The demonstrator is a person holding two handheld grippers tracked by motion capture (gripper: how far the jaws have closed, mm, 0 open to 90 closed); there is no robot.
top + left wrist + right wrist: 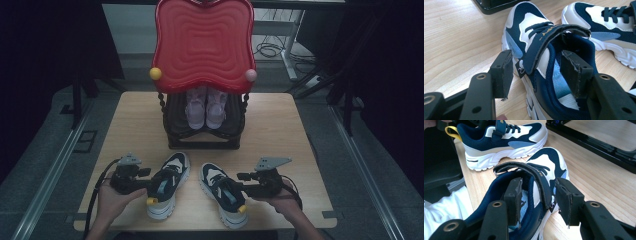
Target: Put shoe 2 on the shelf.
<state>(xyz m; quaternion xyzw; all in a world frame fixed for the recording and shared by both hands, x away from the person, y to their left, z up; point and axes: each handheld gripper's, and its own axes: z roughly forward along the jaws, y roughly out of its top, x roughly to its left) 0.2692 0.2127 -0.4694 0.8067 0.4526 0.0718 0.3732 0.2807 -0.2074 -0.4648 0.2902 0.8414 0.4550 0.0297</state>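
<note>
Near the black rack (204,135), on its front side, two navy-and-white shoes lay side by side, toes toward it and heels toward the person. Left shoe (167,184): its side wall and strap stood between the jaws of the left gripper (154,186), one jaw inside the opening, one outside, spread wide and not seen pressing. Right shoe (223,192): straddled likewise by the right gripper (238,189), jaws part open. Each gripper served its own shoe. Both shoes had yellow heel loops and lifted straps.

Each gripper (150,184) was matte black, topped by a grey three-cornered plate, with a black cable trailing behind. The jaws carried worn black pads (505,75) and round screw holes.
</note>
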